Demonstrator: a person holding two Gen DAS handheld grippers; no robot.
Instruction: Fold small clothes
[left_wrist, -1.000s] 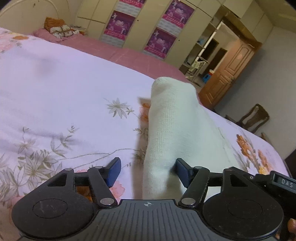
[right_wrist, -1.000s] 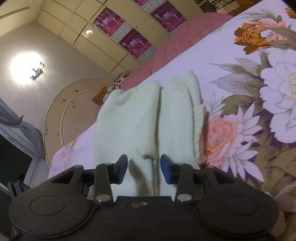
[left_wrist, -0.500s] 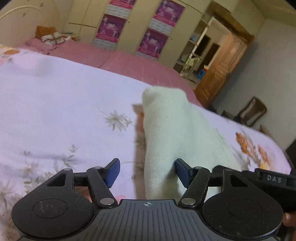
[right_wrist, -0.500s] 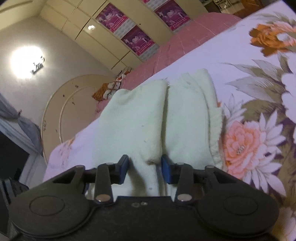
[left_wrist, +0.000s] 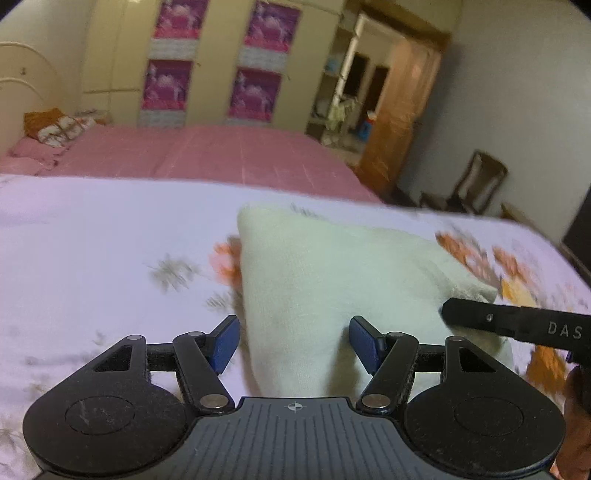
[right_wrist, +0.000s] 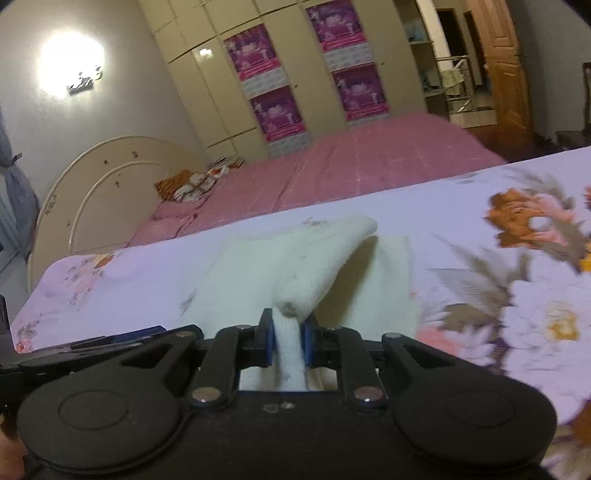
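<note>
Right gripper (right_wrist: 289, 341): you are closing it on the cream garment's (right_wrist: 314, 266) edge; keep pinching firmly.
Left gripper (left_wrist: 293, 341): you are holding it wide around the cloth, not pressing.

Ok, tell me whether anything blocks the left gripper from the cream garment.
Nothing visible does. The left gripper stands open, with the cream garment already reaching between its pads on the floral bedsheet. The right gripper is closing on the garment's fold.

Left gripper (left_wrist: 293, 334) and right gripper (right_wrist: 288, 339): black linkage arms, silver pivot screws, blue pads, 2 round discs each, ribbed grey housing.
</note>
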